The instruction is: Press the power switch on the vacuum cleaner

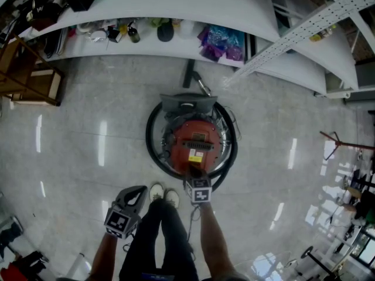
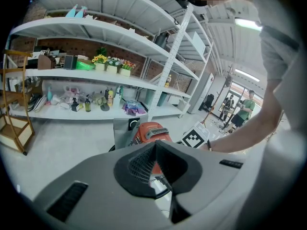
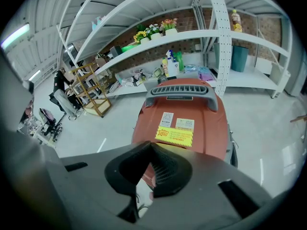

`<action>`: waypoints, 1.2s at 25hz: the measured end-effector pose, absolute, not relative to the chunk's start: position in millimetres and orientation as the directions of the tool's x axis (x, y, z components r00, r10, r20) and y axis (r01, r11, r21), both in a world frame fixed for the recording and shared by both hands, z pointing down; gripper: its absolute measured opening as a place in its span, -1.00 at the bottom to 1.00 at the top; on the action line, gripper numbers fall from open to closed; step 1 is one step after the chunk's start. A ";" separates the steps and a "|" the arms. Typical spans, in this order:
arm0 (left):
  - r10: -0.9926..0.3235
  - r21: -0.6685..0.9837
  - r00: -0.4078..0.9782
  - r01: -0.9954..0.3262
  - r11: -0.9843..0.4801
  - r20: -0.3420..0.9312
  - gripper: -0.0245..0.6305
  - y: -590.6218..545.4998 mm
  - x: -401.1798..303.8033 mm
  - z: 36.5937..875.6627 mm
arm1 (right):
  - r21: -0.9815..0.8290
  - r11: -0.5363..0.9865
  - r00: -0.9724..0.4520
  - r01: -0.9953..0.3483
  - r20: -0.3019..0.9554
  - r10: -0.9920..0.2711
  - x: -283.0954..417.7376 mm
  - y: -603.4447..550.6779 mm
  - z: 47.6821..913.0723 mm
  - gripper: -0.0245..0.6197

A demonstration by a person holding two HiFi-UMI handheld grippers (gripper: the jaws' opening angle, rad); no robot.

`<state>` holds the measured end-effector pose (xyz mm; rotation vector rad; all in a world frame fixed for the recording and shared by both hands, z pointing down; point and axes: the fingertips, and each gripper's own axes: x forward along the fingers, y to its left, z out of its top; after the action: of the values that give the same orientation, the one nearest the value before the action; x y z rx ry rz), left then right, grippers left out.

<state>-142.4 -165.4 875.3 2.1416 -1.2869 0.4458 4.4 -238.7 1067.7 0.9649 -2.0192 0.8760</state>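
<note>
We hold the right hand-held gripper (image 3: pixel 152 147) with its jaws closed together and empty, a blunt tip we judge suited to pressing. It sits over the near end of the red vacuum cleaner (image 3: pixel 184 114). The vacuum stands on the floor (image 1: pixel 88 133), ringed by its black hose (image 1: pixel 150 140). We cannot pick out the switch itself. The left hand-held gripper (image 1: pixel 139 191), likewise closed and empty, hangs aside, out of the way.

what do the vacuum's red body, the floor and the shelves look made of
Vacuum body: likely moulded plastic, orange-red, smooth with a dull sheen. Floor: polished stone or tile, judging by its bright light streaks. Shelves: probably white-painted metal; the upright has rows of punched holes.
</note>
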 end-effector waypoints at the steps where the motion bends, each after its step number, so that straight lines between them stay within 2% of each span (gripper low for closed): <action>1: -0.681 0.315 0.475 -0.880 -0.356 0.557 -0.90 -165.4 -143.0 875.3 | -0.265 0.487 -0.461 -0.832 0.819 -0.342 4.0 -238.8 1067.4 -0.89; 19: -0.685 0.295 0.481 -0.877 -0.380 0.548 -0.90 -162.2 -143.2 862.1 | -0.279 0.483 -0.478 -0.830 0.802 -0.357 6.5 -238.1 1059.8 -0.89; 30: -0.692 0.276 0.491 -0.871 -0.408 0.529 -0.90 -161.6 -136.5 836.3 | -0.288 0.462 -0.481 -0.839 0.791 -0.380 15.0 -240.1 1024.7 -0.89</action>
<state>-136.5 -161.6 836.3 2.2206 -1.2843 0.4547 15.0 -240.1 1024.7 1.0099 -2.0588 0.9028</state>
